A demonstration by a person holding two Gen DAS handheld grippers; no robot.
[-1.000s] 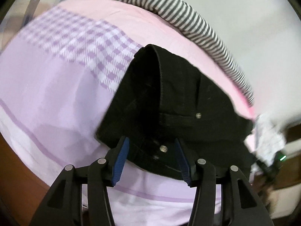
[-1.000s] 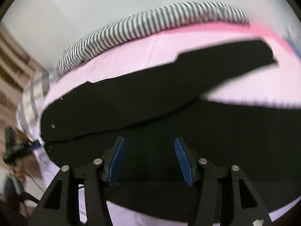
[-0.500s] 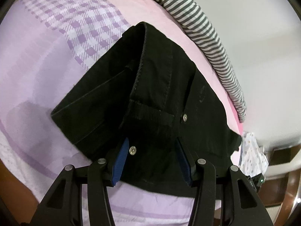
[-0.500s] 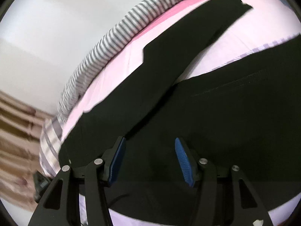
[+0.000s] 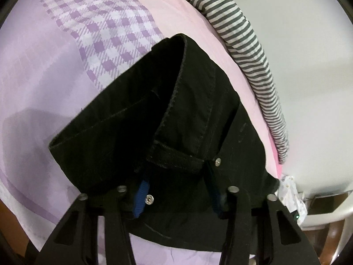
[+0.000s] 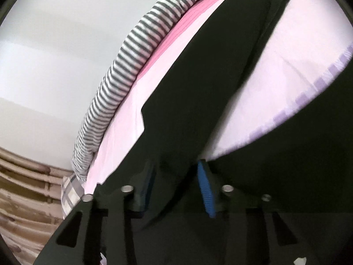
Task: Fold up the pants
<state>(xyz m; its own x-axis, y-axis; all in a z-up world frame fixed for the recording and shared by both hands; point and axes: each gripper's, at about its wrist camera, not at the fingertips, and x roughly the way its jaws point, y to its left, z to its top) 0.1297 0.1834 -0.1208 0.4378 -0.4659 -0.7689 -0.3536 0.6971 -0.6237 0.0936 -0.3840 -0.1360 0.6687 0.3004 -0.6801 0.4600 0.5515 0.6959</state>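
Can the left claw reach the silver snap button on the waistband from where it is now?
Probably yes. The left claw is open over the black pants, and the snap button lies just beside its left blue pad, with nothing covering it.

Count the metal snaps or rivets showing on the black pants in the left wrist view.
2. One snap sits low, beside the left gripper's blue pad; one rivet sits higher right, beside the belt loop. Folds of the black pants may hide more.

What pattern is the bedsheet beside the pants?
Purple-and-white gingham check on the bedsheet, clearest in left wrist view.
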